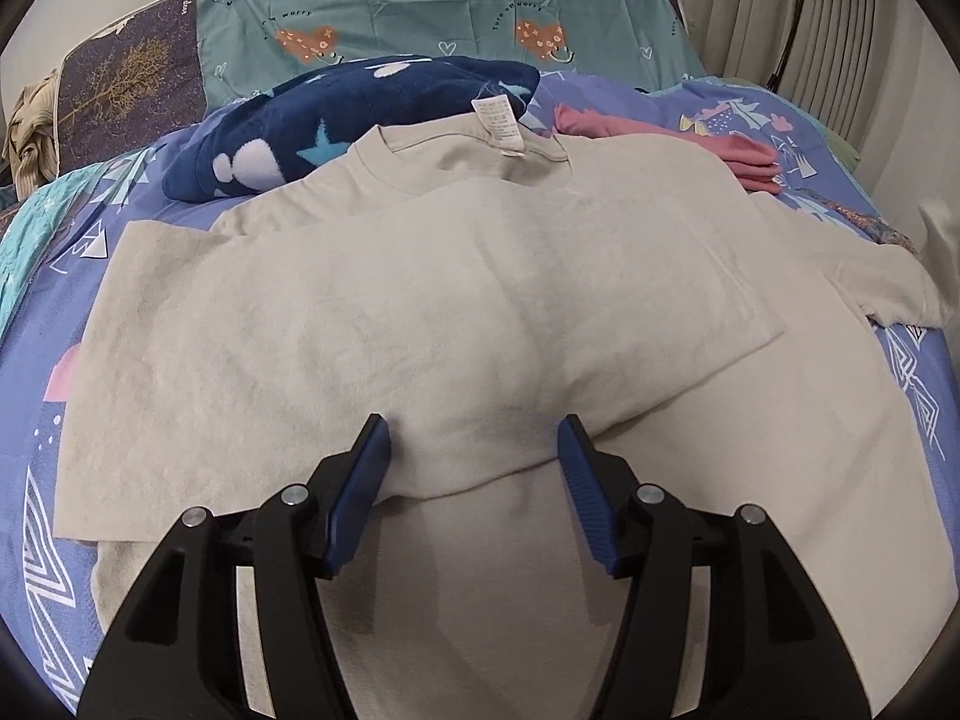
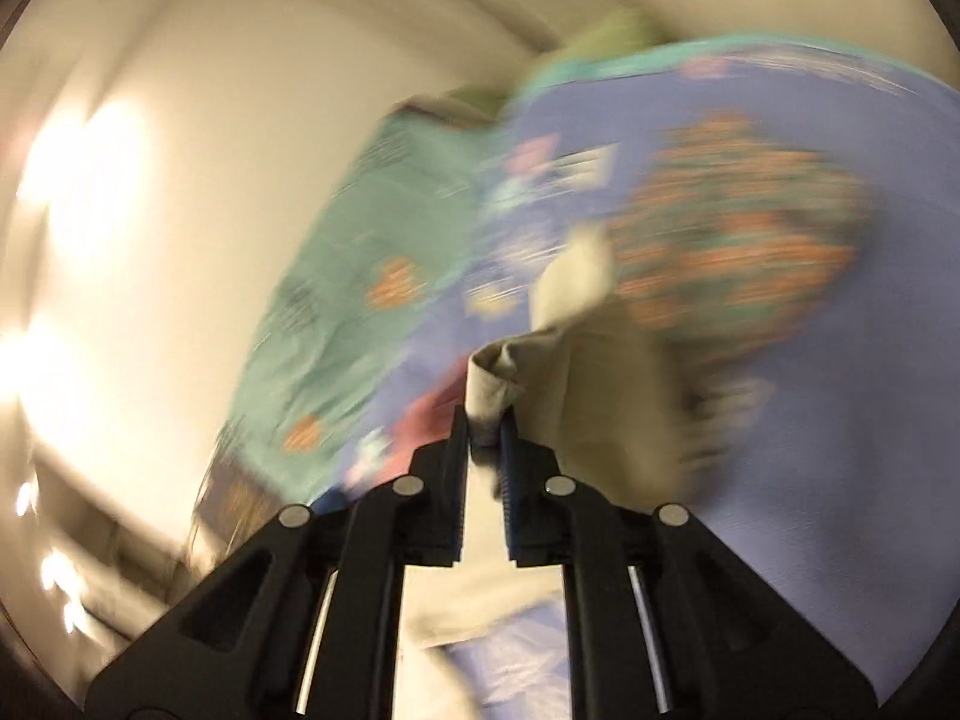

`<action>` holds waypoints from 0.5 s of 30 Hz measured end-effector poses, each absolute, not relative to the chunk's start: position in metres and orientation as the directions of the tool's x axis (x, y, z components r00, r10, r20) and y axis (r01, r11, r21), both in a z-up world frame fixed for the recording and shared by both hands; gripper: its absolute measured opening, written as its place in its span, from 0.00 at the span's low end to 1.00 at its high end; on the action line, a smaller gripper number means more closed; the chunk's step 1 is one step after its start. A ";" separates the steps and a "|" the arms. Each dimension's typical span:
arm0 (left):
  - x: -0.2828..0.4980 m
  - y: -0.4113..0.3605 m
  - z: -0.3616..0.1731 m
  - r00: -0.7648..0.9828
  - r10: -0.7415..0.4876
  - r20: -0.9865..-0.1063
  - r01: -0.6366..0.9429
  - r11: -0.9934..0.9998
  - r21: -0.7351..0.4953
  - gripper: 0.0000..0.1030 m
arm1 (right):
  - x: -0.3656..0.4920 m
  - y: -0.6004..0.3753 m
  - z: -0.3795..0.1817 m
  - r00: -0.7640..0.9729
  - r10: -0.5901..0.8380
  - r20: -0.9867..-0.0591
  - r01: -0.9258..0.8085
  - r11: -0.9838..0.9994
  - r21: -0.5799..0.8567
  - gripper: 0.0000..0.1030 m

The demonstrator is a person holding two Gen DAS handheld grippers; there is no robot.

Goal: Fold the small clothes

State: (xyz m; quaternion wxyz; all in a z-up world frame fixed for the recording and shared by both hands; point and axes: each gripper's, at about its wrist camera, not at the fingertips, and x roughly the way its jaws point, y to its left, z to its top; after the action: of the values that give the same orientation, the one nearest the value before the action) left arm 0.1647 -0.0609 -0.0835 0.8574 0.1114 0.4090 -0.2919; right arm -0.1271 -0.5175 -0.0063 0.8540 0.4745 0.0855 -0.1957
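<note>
Cream T-shirt [image 1: 420,300] flat on purple bedspread [image 1: 852,192], collar toward pillows, 1 side panel already folded across the body. Left gripper [image 1: 474,444] parted wide, pads astride a raised ridge of that fold, not pinching. Right gripper [image 2: 485,426] clamped narrow on a bunched bit of the same cream cloth, view badly blurred. Probably sleeve-side fold under way. Best to carry pinched cloth low and across, land edge parallel to first fold, release only once flat.
</note>
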 end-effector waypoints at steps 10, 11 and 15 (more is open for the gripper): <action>0.171 -0.046 -0.081 0.452 -0.501 -0.738 0.585 0.791 -0.178 0.58 | 0.100 -0.306 -0.016 0.834 0.305 -0.459 0.047 0.790 0.611 0.09; 0.173 -0.041 -0.080 0.441 -0.527 -0.727 0.583 0.784 -0.214 0.58 | 0.108 -0.290 -0.027 0.806 0.330 -0.492 0.040 0.799 0.600 0.09; 0.179 -0.024 -0.072 0.356 -0.665 -0.657 0.576 0.710 -0.406 0.58 | 0.126 -0.255 -0.074 0.697 0.350 -0.625 0.060 0.841 0.538 0.09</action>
State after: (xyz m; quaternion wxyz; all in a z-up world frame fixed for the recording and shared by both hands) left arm 0.1788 -0.0235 -0.0722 0.8219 -0.0524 0.4235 -0.3773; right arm 0.1255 -0.2555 -0.0742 0.8809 0.2697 0.3801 0.0825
